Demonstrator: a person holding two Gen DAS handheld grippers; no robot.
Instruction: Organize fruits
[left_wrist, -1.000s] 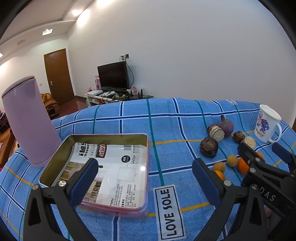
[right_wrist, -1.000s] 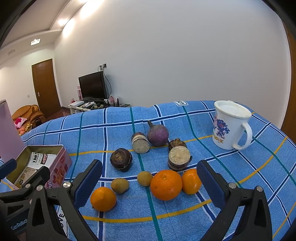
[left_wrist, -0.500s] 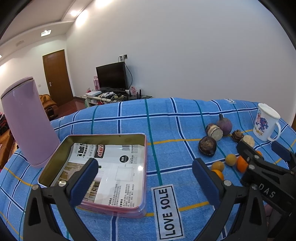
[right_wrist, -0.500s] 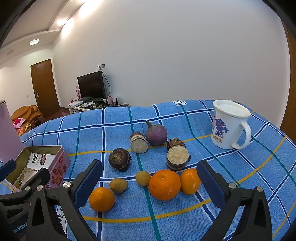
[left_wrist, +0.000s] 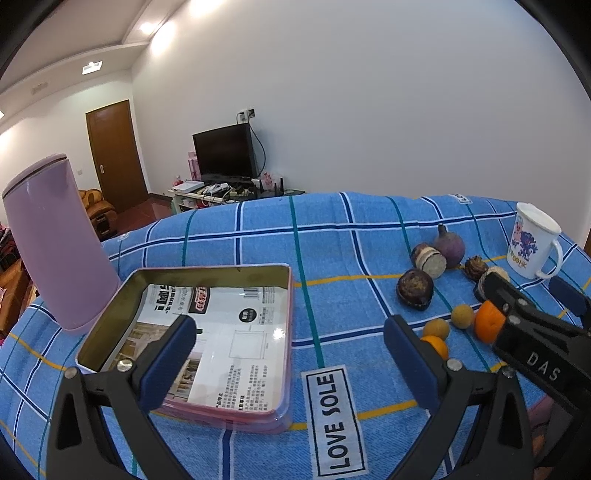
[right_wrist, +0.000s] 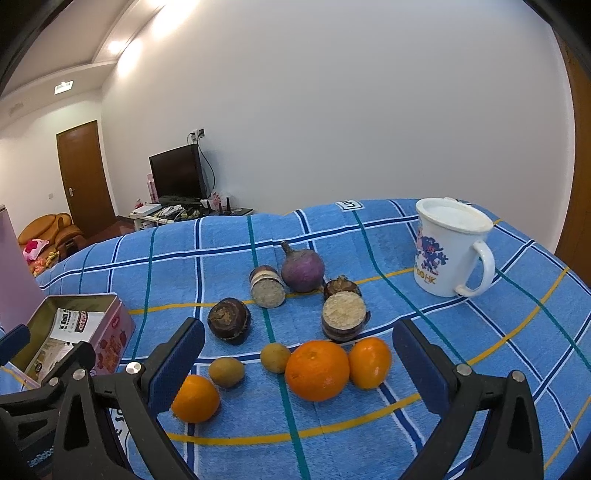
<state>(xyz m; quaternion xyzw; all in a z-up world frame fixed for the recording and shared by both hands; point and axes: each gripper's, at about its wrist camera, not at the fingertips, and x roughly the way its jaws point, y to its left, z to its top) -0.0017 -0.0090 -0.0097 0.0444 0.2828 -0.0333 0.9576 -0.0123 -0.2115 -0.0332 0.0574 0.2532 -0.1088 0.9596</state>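
Fruit lies on the blue checked cloth: a large orange (right_wrist: 317, 370), a smaller orange (right_wrist: 370, 362) to its right and another orange (right_wrist: 195, 398) at the left. Two small brown fruits (right_wrist: 226, 371) (right_wrist: 274, 356) sit between them. Behind are dark cut pieces (right_wrist: 229, 320) (right_wrist: 344, 316) (right_wrist: 266, 285) and a purple round one (right_wrist: 303, 269). My right gripper (right_wrist: 297, 373) hangs open just before the large orange. My left gripper (left_wrist: 291, 358) is open above the near right corner of an open pink tin (left_wrist: 207, 273) lined with paper. The left wrist view shows the same fruit (left_wrist: 415, 287) at right.
A tall lilac flask (left_wrist: 55, 243) stands left of the tin. A white printed mug (right_wrist: 447, 246) stands at the back right of the fruit. The right gripper's black arm (left_wrist: 532, 332) crosses the left wrist view. A TV and a door stand in the room behind.
Both views have pulled back slightly; the fruit and the tin appear a little farther off. Both grippers stay open and nothing has been picked up.
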